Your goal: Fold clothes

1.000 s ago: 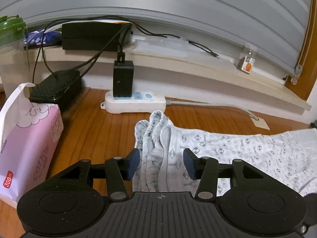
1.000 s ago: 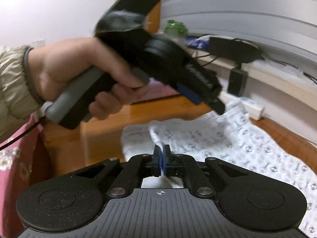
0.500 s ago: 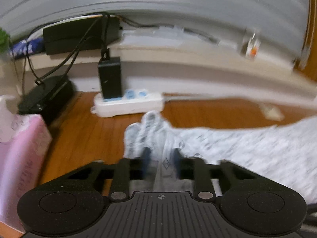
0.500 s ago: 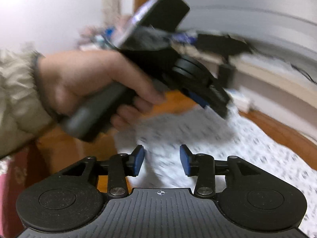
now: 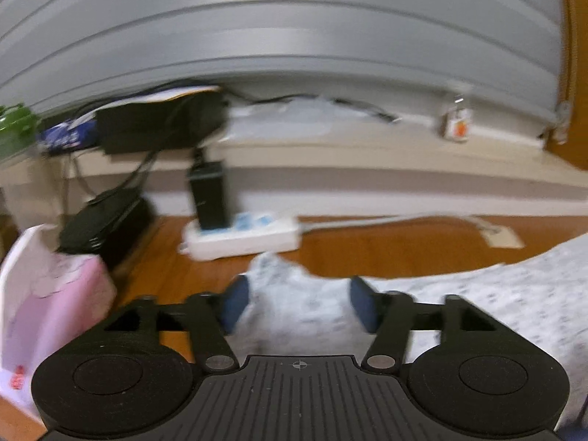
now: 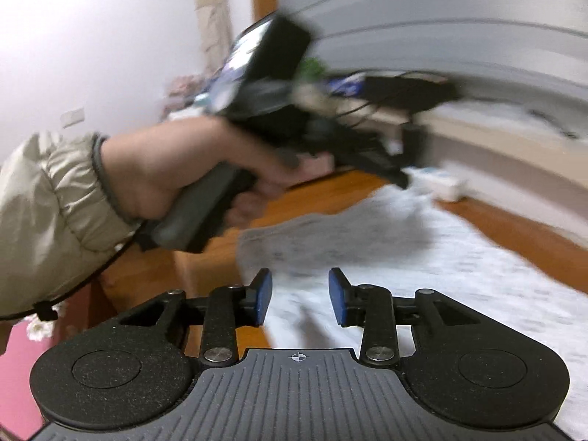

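A white patterned garment (image 5: 477, 301) lies flat on the wooden table (image 5: 404, 253). Its bunched end sits between the blue pads of my left gripper (image 5: 298, 294), whose jaws are opening wide and do not press it. In the right wrist view the same garment (image 6: 422, 257) spreads out below my right gripper (image 6: 300, 290). Its jaws are closing a little, stand apart and hold nothing. A hand (image 6: 165, 169) in a beige sleeve (image 6: 44, 213) holds the left tool above the cloth's far end. Both views are blurred.
Behind the garment lie a white power strip (image 5: 242, 239) with a black charger (image 5: 209, 198) and cables. A pink tissue pack (image 5: 51, 305) and a black box (image 5: 106, 217) stand at the left. A window ledge (image 5: 330, 147) runs along the back.
The left jaws squeezed the bunched end, then spread wide and let it go. The right jaws, shut on a fold before, have opened and drawn back from the cloth.
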Action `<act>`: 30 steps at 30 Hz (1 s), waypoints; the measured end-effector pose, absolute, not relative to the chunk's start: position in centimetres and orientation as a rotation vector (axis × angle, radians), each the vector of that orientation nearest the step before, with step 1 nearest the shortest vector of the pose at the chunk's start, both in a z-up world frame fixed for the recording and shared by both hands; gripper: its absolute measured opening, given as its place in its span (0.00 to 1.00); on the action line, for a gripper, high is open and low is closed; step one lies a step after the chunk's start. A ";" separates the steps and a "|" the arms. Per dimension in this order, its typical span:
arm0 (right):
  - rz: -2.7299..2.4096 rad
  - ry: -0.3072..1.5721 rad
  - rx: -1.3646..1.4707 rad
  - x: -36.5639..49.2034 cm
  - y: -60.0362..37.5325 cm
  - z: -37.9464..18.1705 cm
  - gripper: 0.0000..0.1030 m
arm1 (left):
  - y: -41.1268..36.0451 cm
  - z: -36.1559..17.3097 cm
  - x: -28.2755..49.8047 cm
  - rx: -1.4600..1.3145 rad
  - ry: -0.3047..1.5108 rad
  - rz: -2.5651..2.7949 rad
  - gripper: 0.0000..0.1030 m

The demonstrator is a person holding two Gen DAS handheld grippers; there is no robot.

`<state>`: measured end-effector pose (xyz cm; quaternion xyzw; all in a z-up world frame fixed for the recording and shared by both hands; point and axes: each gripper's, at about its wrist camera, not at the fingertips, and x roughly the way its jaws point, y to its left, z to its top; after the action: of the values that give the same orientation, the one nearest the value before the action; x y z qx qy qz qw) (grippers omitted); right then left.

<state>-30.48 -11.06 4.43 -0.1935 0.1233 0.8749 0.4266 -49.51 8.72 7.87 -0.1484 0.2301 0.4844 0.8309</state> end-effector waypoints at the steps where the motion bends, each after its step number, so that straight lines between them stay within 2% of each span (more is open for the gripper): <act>1: 2.152 0.299 -0.479 -28.8 -11.5 4.7 0.35 | 8.6 7.8 -48.7 -0.317 0.484 1.003 0.71; 3: 2.083 0.289 -0.473 -25.4 -12.2 5.2 0.35 | 8.4 7.5 -46.8 -0.321 0.479 0.949 0.75; 14: 1.716 0.328 -0.570 -7.8 -21.1 4.7 0.35 | 6.1 4.9 -34.9 -0.289 0.500 0.742 0.77; 19: 1.730 0.332 -0.600 -6.6 -23.3 3.5 0.35 | 6.0 3.6 -31.4 -0.289 0.530 0.683 0.78; 26: 1.754 0.338 -0.610 -7.4 -22.4 3.1 0.34 | 6.1 2.4 -30.6 -0.308 0.581 0.647 0.81; 27: 1.757 0.346 -0.619 -7.4 -22.3 3.0 0.29 | 6.2 2.4 -30.6 -0.313 0.579 0.647 0.82; 28: 1.766 0.355 -0.627 -7.4 -22.5 3.0 0.11 | 6.2 2.4 -30.6 -0.314 0.580 0.648 0.82; 29: 1.771 0.349 -0.625 -7.3 -22.9 3.1 0.05 | 6.2 2.3 -30.6 -0.312 0.582 0.652 0.82; 30: 1.775 0.338 -0.620 -7.4 -23.4 3.3 0.05 | 6.2 2.3 -30.5 -0.305 0.588 0.657 0.82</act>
<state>-7.35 -23.42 3.30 -0.2649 0.1446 0.7585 0.5775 -30.48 6.16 2.31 -0.1471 0.2837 0.3165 0.8932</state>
